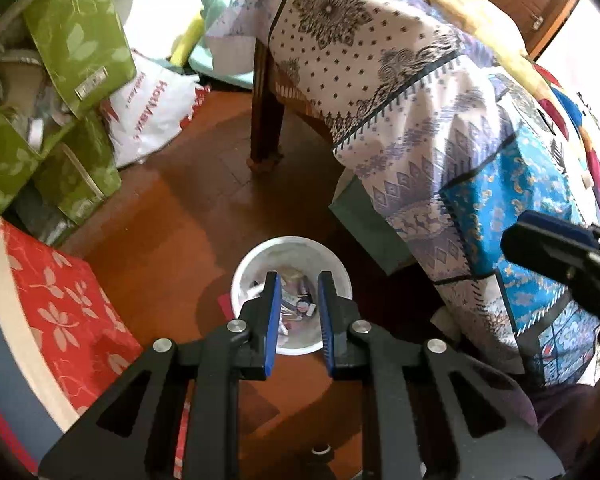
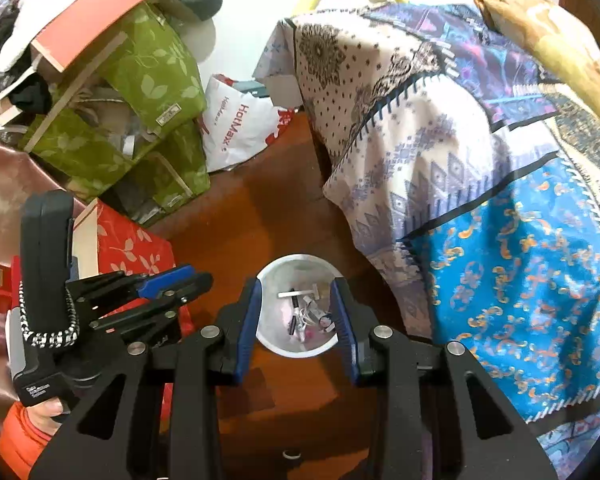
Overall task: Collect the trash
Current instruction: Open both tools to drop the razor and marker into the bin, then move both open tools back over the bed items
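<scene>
Half-hidden trash (image 2: 306,314) behind fingers (image 2: 247,320)

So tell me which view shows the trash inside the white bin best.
Right wrist view: the trash lies open between the right gripper's fingers in the white bin. The left wrist view has the left gripper's fingers covering much of it.

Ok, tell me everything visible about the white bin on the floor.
The white bin is a small round container, plastic by the look, standing upright and open-topped on the reddish-brown wooden floor. Inside lie small scraps of mixed trash, mostly white, black and pink. It stands near the patterned blanket draped over furniture. Neither gripper visibly touches it; both frame it from above.
</scene>
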Tool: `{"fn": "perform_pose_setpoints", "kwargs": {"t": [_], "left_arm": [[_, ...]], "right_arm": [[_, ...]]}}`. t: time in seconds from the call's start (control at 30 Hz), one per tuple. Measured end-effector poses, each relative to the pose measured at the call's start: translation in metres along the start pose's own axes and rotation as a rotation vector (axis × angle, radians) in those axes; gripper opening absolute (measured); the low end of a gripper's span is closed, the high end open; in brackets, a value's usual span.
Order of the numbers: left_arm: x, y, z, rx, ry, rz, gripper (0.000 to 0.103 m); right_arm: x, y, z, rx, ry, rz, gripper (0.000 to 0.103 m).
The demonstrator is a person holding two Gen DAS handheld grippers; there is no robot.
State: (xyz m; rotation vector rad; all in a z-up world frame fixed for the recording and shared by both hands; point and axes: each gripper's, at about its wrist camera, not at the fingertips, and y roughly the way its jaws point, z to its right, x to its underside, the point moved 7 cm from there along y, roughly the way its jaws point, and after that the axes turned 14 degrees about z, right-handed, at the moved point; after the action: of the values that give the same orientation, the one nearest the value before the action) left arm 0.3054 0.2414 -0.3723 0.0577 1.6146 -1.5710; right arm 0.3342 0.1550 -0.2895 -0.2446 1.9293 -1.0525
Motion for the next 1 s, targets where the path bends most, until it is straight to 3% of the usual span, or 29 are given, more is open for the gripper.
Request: {"fn": "perform_pose_setpoints", "kwargs": {"t": [0.2,0.23,0.33,0.37,0.47,0.53,0.6,1.0], "left_arm": [[-0.011,-0.040,0.016,-0.010,0.033,0.064,0.022],[-0.013,-0.046,0.019,-0.011,0.036,0.072,0.026],[-0.022,-0.070,0.033,-0.018,0.044,0.116,0.049],[-0.025,-0.076,0.038,-0.019,0.049,0.135,0.050],[-0.033,-0.095,0.058,-0.024,0.085,0.171,0.051],[-0.038,-0.106,0.076,-0.009,0.105,0.189,0.051],[-0.041,-0.115,0.095,0.009,0.127,0.201,0.051],[-0.060,-0.135,0.232,0.171,0.263,0.254,0.058]], "right_arm": [[-0.005,-0.038,-0.002,0.008,-0.019,0.065,0.032],[-0.005,-0.047,-0.002,0.010,-0.022,0.081,0.032],[-0.008,-0.069,0.002,0.023,-0.021,0.120,0.032],[-0.008,-0.076,0.003,0.029,-0.019,0.131,0.032],[-0.009,-0.099,0.014,0.052,-0.005,0.169,0.036],[-0.009,-0.113,0.021,0.071,0.010,0.196,0.046],[-0.009,-0.130,0.033,0.093,0.024,0.236,0.048],[0.004,-0.218,0.137,0.271,0.112,0.356,0.048]]}}
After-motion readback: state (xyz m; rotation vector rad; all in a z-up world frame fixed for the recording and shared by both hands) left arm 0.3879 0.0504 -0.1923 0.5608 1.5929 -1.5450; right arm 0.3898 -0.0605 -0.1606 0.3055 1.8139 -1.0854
